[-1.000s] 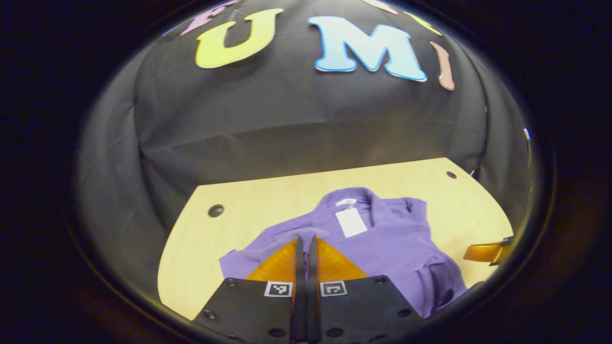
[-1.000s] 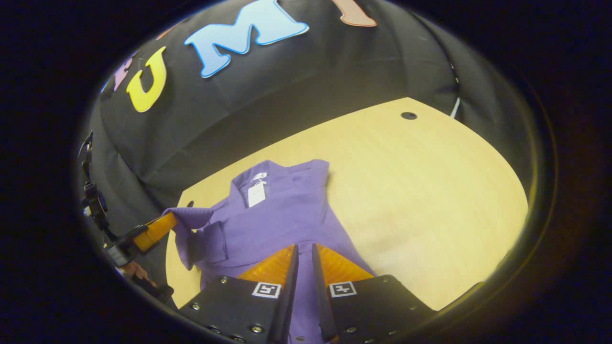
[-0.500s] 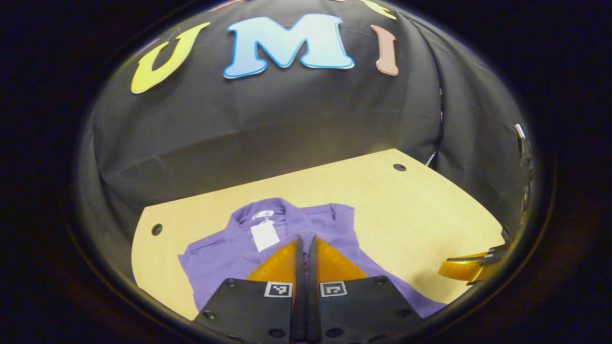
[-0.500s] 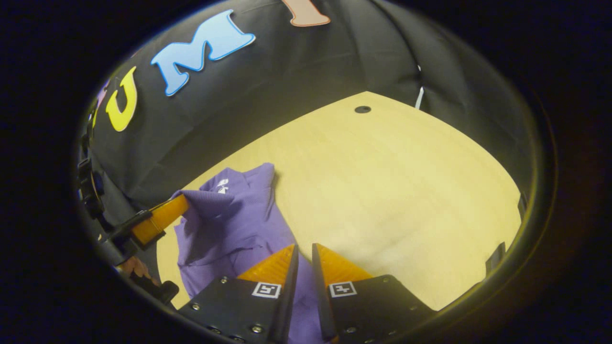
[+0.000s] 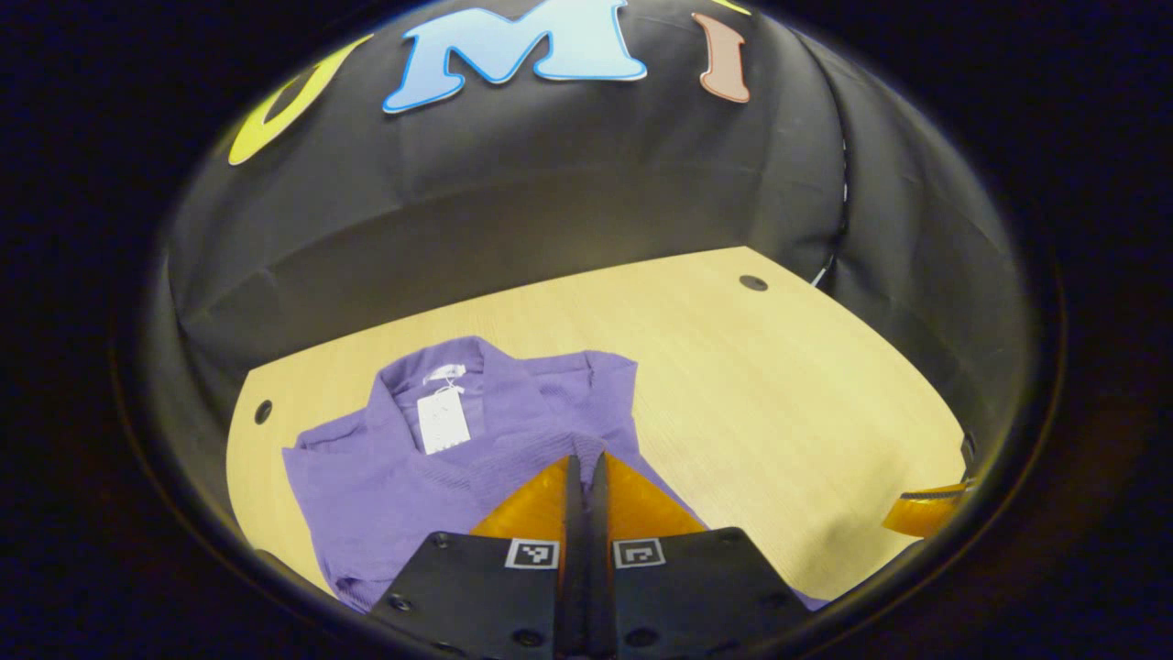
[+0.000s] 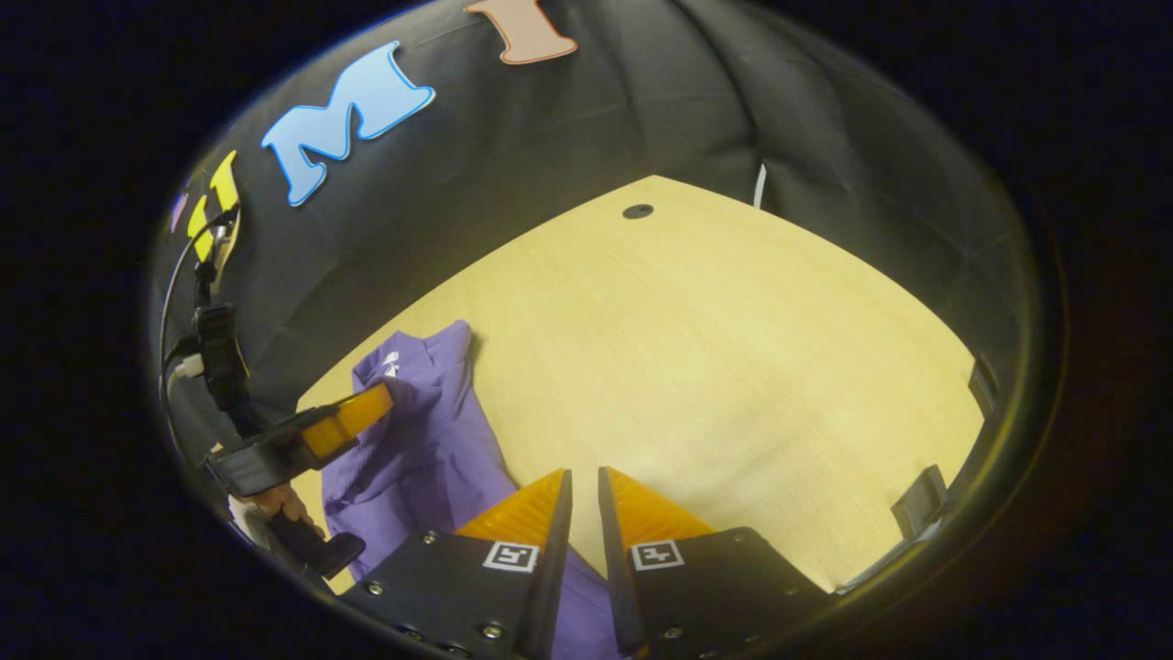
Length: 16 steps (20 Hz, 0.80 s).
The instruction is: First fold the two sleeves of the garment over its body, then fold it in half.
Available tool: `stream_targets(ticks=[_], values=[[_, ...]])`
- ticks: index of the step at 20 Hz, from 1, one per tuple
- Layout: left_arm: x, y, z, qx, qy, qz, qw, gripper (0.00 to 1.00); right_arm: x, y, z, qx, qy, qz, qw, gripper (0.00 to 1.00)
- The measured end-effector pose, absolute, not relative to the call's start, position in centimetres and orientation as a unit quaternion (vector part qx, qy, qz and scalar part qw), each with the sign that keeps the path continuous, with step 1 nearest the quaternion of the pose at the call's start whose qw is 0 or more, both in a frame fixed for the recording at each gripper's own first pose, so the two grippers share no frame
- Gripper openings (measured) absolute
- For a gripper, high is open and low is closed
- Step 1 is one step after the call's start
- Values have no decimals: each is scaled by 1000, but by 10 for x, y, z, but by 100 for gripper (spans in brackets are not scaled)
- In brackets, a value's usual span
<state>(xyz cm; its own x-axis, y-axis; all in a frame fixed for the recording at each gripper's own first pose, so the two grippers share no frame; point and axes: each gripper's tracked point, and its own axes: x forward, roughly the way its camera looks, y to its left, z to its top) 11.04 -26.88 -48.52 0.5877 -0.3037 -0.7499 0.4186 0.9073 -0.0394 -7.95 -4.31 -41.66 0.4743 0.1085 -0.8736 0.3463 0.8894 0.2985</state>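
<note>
The garment's lower part is hidden behind the left gripper.

Garment on the table's left part, collar toward the booth wall.

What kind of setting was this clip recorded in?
Most likely a staged recording booth, not a home: a black cloth wall closes in a bare light wooden table, and the one household item on it is a purple garment with a white tag.
</note>
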Motion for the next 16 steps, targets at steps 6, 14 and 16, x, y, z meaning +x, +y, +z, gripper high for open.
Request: stream_targets(ticks=[6,14,16], values=[[90,-281,-495,49,436,-236,867,43,-92,-47,-420,216,516,-53,827,24],[54,-253,-495,64,450,-235,859,86,-145,-24,-433,180,566,13,804,23],[40,-236,-497,62,457,-227,858,86,-161,-15,-434,176,578,31,796,23]])
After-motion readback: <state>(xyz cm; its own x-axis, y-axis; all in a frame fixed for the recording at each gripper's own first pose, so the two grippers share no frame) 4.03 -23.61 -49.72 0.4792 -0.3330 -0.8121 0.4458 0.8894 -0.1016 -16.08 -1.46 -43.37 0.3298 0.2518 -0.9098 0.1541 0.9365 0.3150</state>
